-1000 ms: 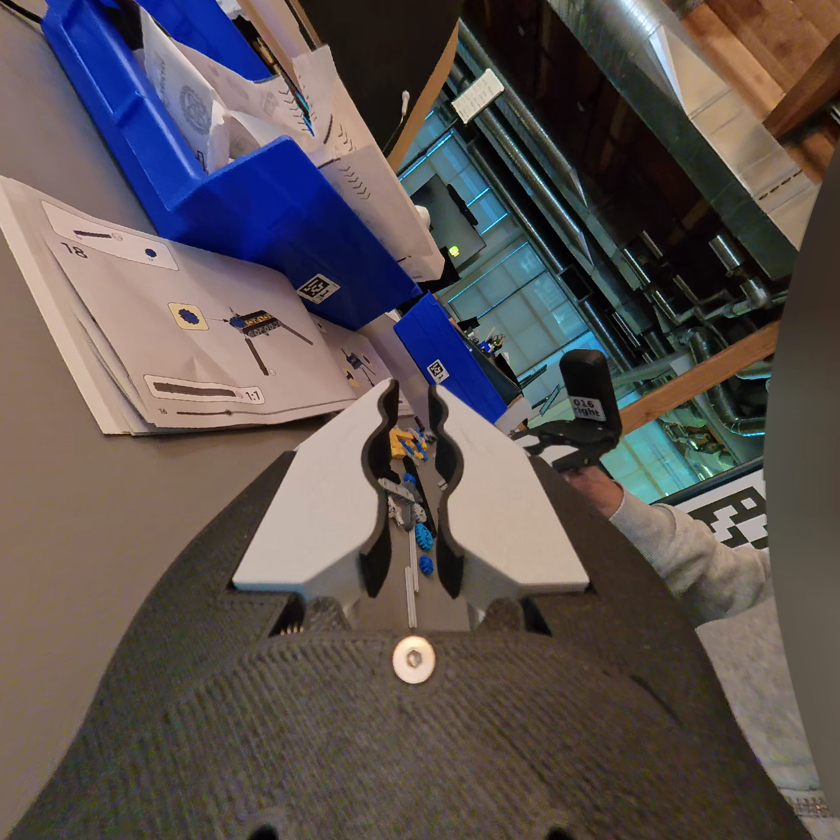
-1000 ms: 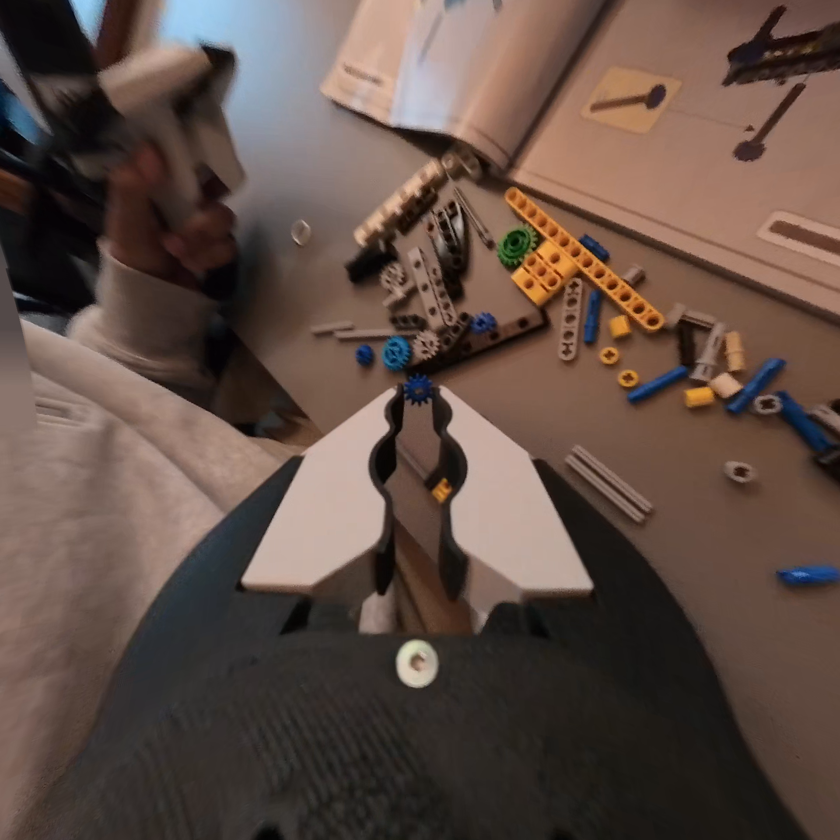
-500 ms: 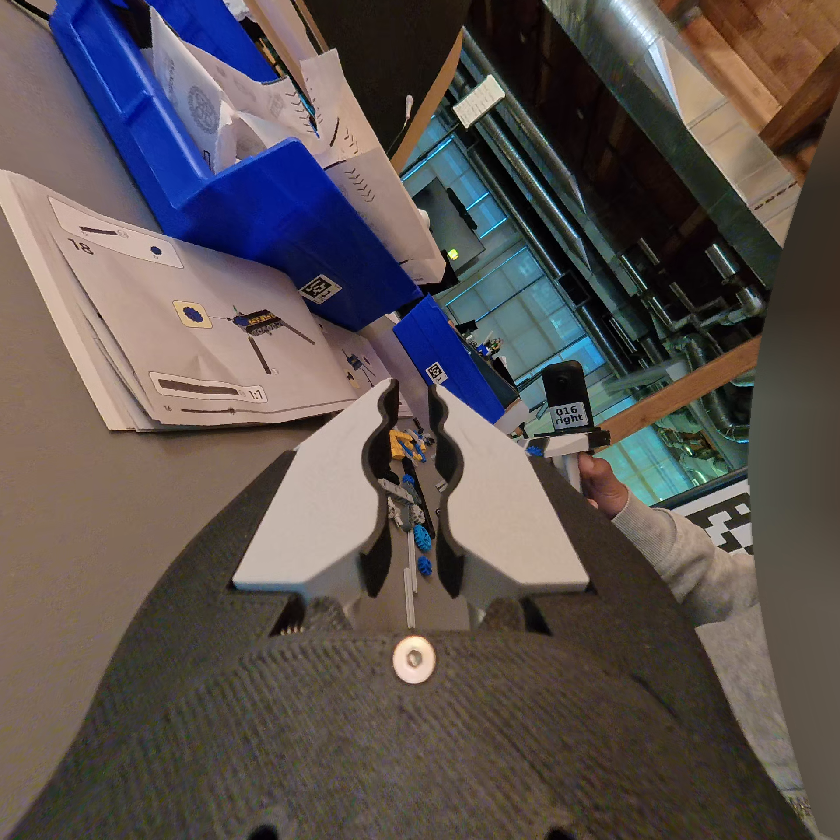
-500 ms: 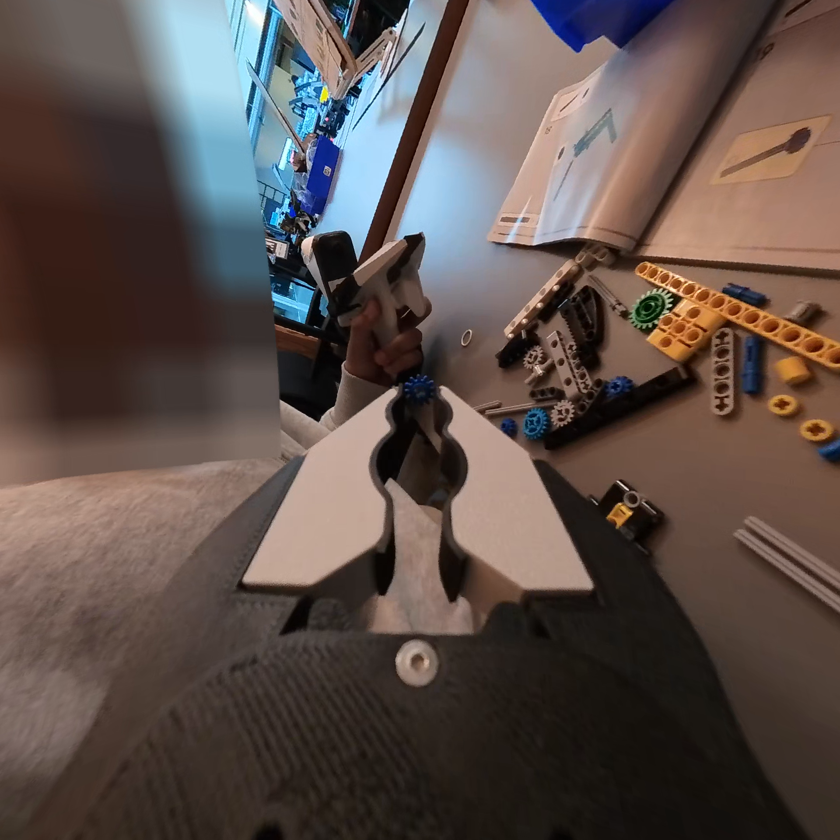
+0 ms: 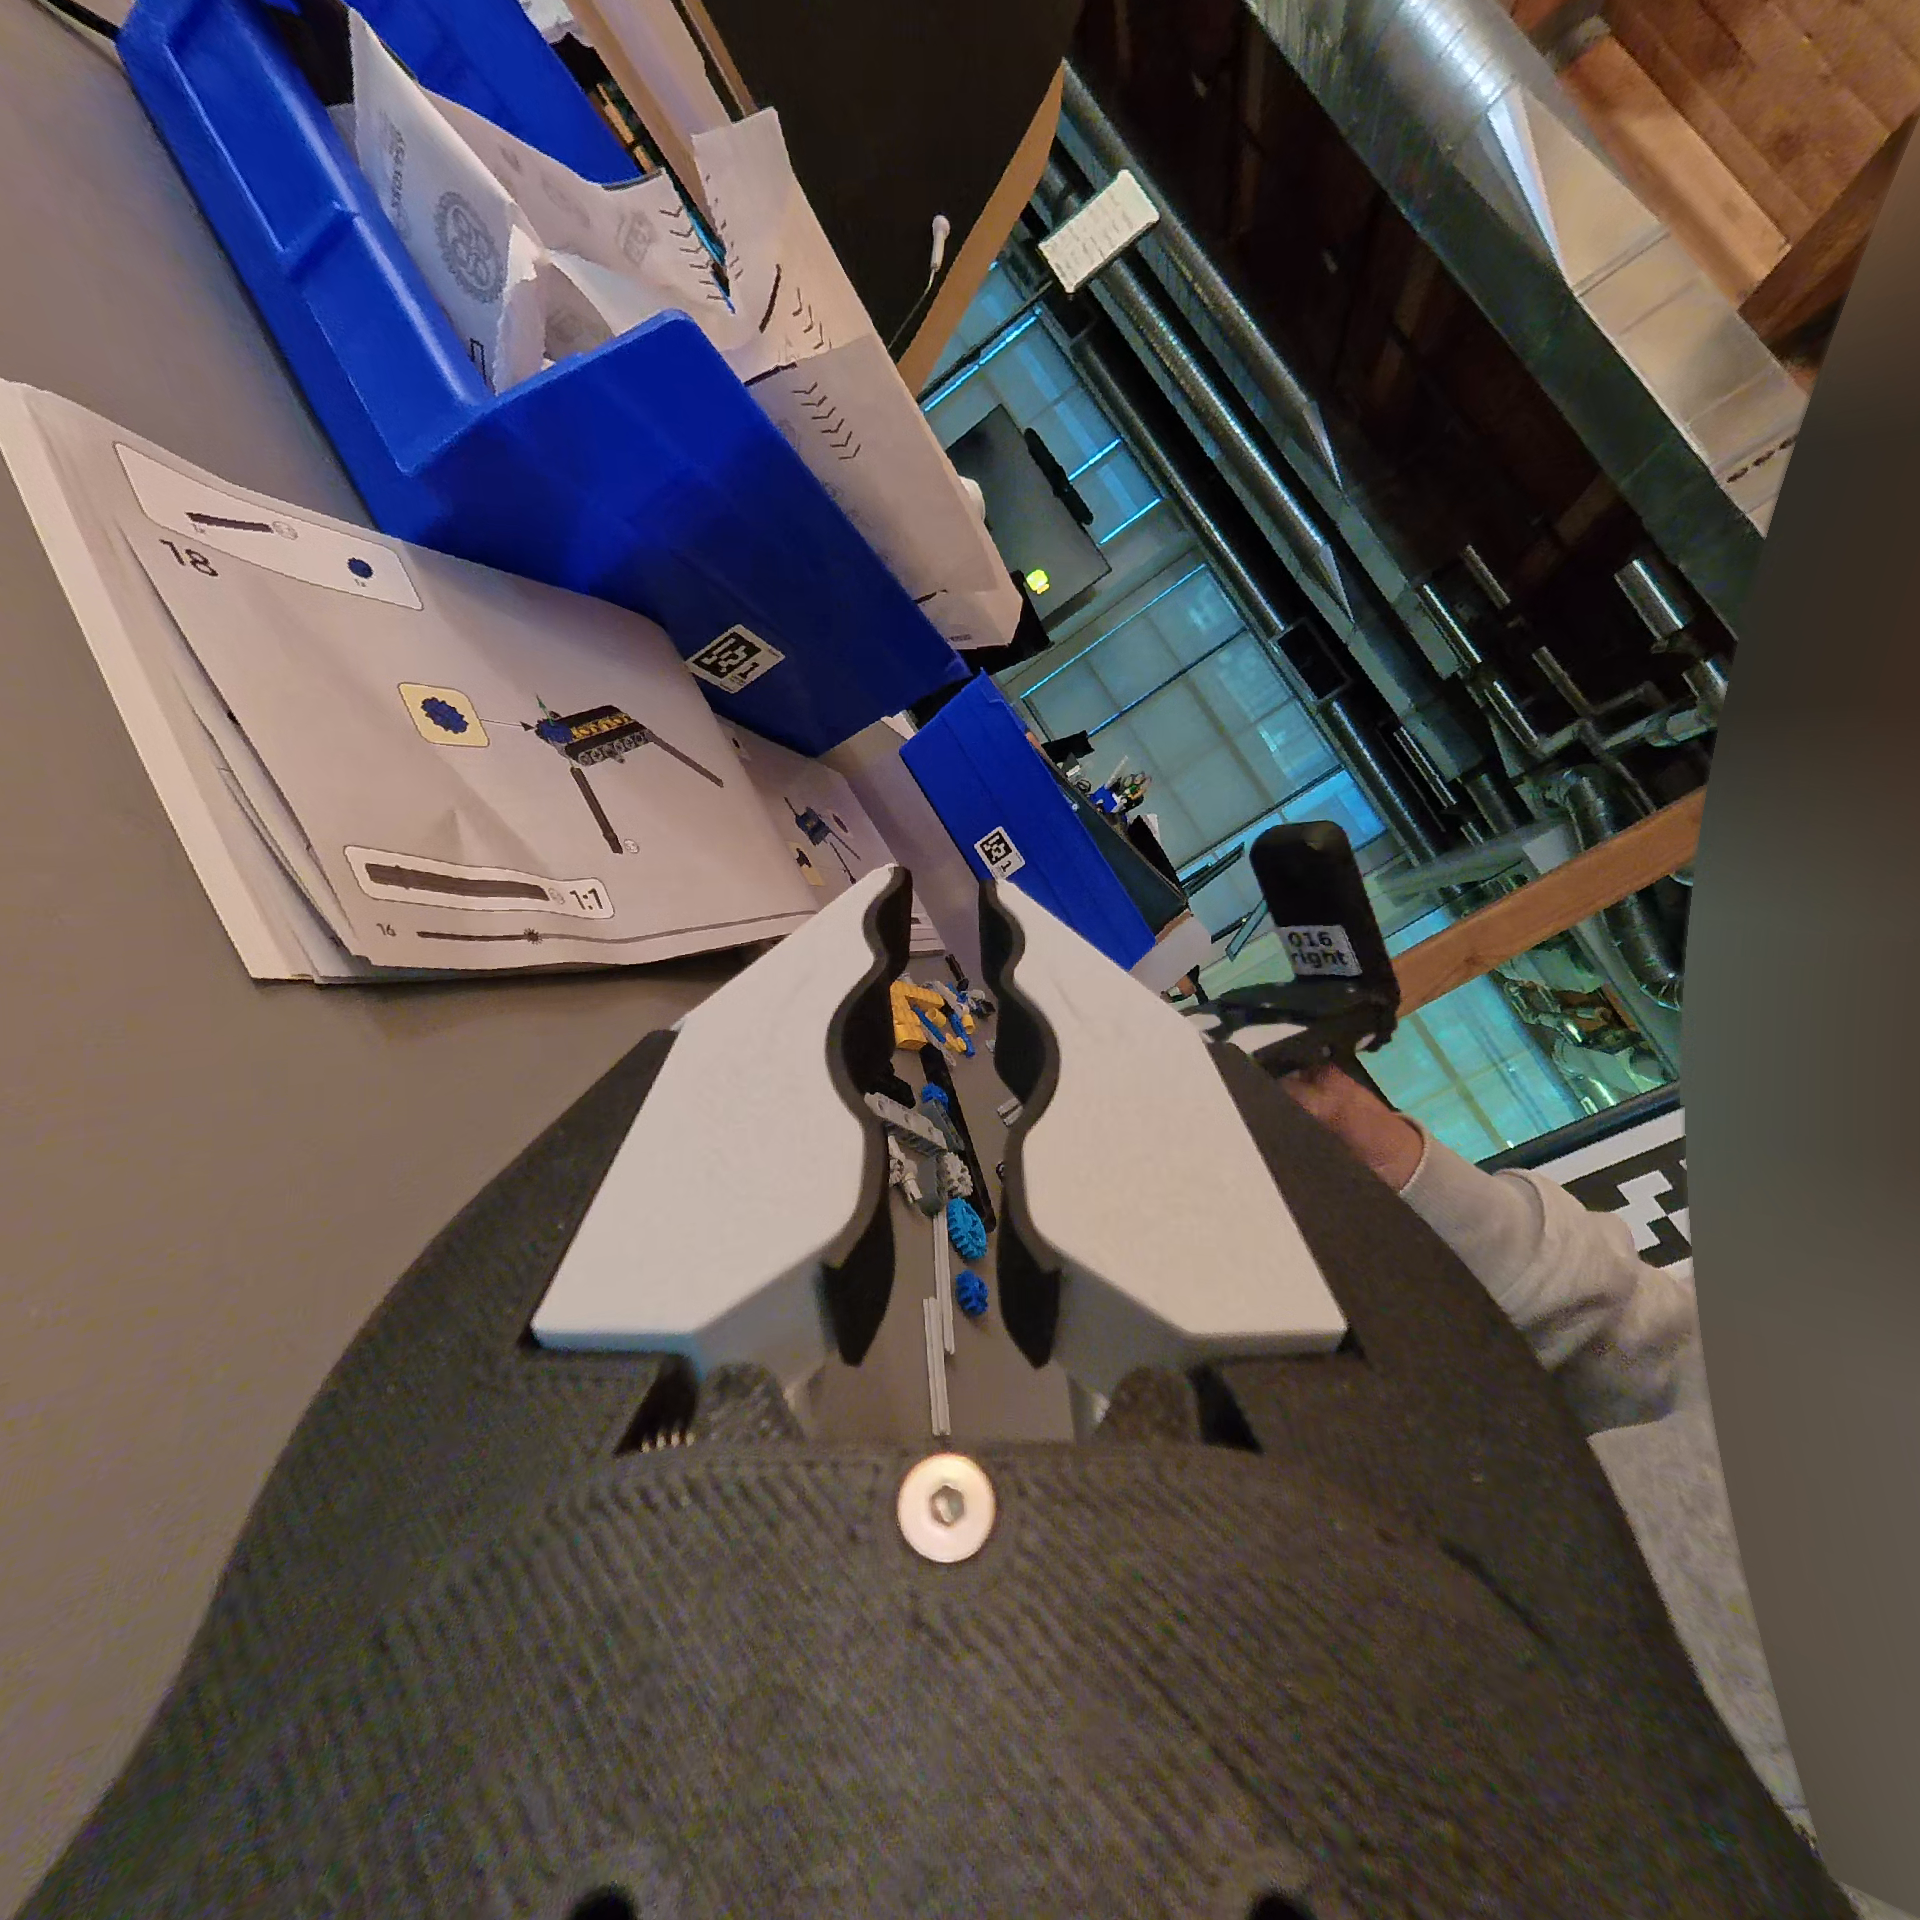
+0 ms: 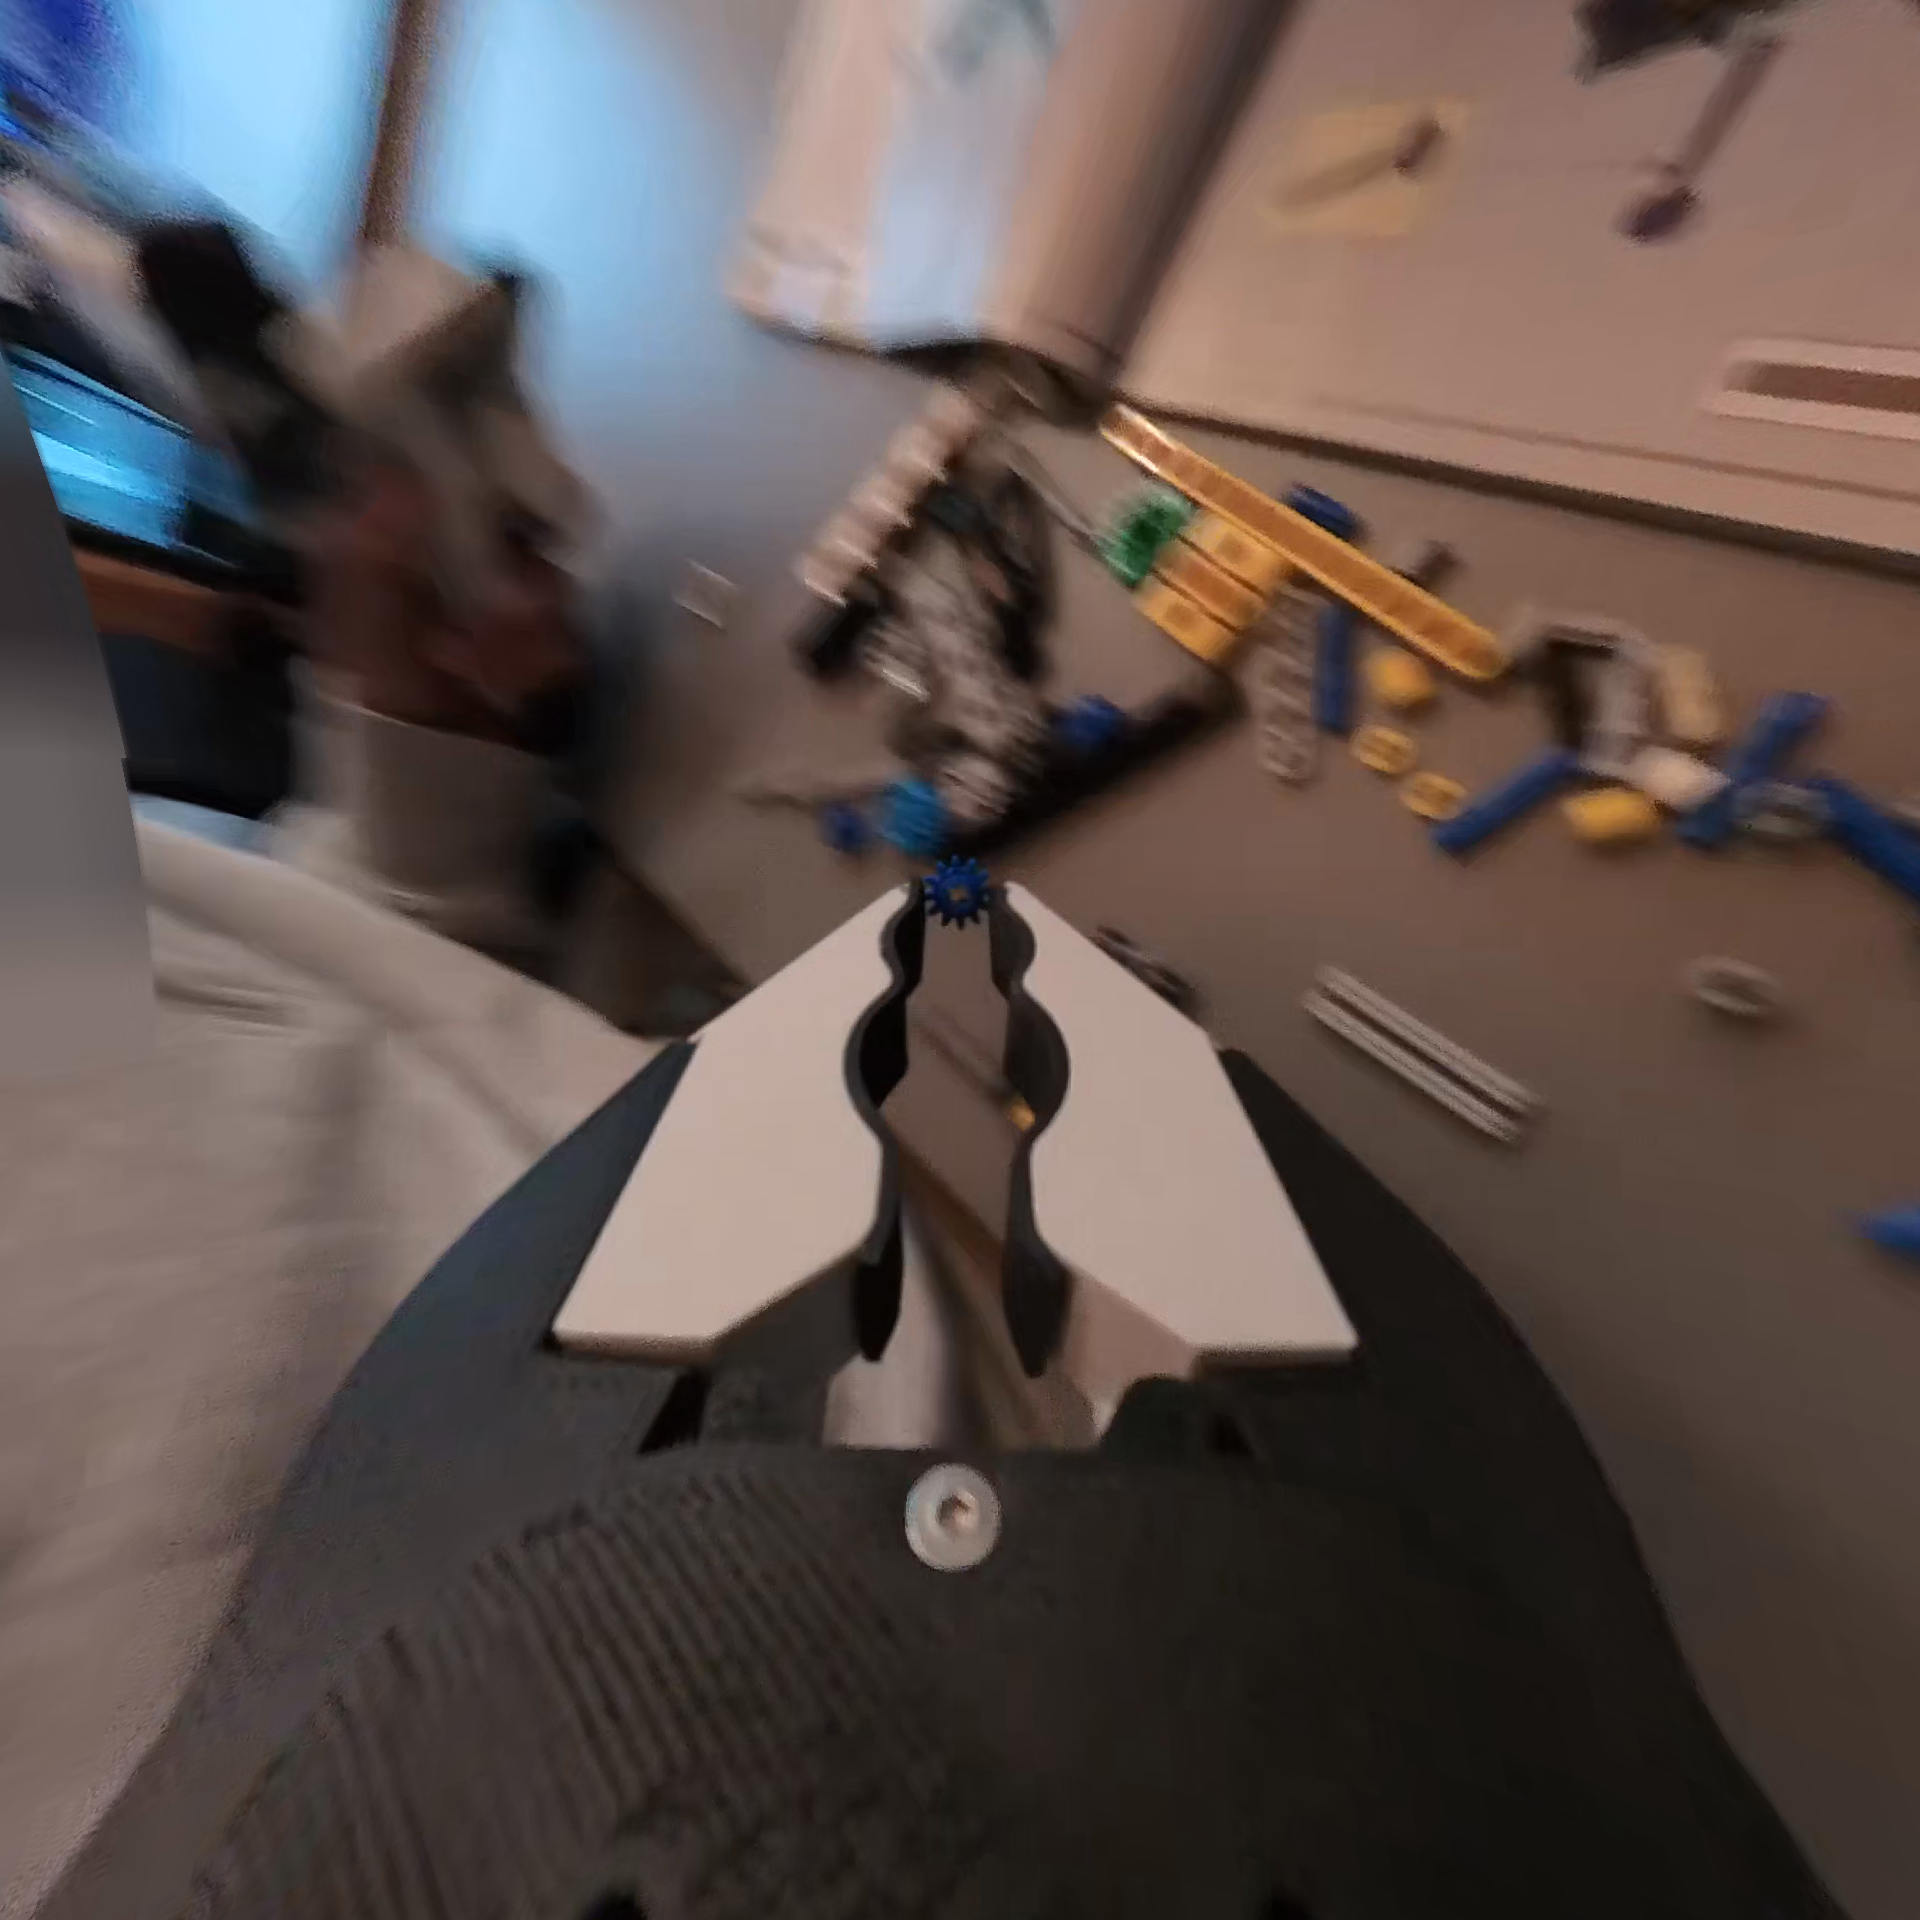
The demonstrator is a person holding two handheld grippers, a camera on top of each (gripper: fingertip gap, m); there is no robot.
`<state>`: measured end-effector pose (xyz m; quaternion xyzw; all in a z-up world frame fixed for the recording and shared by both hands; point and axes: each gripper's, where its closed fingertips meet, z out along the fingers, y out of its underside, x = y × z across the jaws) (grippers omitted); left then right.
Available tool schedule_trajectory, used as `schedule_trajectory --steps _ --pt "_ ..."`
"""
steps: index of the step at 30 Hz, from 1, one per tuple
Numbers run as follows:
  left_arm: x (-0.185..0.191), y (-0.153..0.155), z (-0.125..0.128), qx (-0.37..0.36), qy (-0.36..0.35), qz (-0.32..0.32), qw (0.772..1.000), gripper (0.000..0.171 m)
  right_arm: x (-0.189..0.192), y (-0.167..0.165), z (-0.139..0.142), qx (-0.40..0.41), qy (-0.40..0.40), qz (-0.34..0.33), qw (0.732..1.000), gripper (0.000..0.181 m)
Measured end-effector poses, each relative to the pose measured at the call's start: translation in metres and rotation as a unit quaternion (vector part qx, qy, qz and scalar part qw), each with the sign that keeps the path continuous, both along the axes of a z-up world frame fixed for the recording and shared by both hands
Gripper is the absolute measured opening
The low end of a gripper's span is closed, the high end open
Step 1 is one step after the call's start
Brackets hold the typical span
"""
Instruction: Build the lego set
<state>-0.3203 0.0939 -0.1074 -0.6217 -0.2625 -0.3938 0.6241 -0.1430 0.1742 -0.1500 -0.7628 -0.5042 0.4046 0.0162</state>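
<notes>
The right wrist view is smeared by motion, so most loose parts on the grey worktop (image 6: 1558, 1195) read only as streaks of colour. What stays sharp is the right claw (image 6: 958, 902), pinched on a small blue gear (image 6: 954, 891) right at its tips. Beyond it, toward 12 o'clock, a dark clump of lego pieces (image 6: 966, 623) cannot be sorted into single parts; at 1 o'clock a long yellow beam (image 6: 1299, 540) lies slanted with a green gear (image 6: 1143, 530) just beside it, and blue pins (image 6: 1507, 805) scatter toward 3 o'clock. A pair of pale grey rods (image 6: 1423, 1055) lies near the claw's right side. At 10 o'clock a blurred hand holds the other tool.

In the left wrist view the left claw (image 5: 940, 904) stands narrow with a small gap, holding nothing (its fingers hide most of the pile behind). Only a sliver of parts shows through the gap: a blue gear wheel (image 5: 966, 1231) and yellow bits (image 5: 914, 1013). An open instruction booklet (image 5: 416, 748) lies at 10 o'clock, a blue bin (image 5: 623, 488) stuffed with paper bags behind it, cut off by the top edge. At 3 o'clock a grey sleeve (image 5: 1538, 1257) is visible.
</notes>
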Motion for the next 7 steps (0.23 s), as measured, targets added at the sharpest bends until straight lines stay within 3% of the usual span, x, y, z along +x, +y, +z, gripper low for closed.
schedule_trajectory --steps 3,7 --pt "0.0 0.0 0.0 -0.001 0.0 0.0 1.0 0.012 0.014 0.009 -0.024 0.122 -0.08 0.041 0.988 0.01" --pt "0.0 0.0 -0.001 -0.001 0.0 0.0 1.0 0.012 0.024 0.016 -0.041 0.265 -0.149 0.115 0.946 0.01"
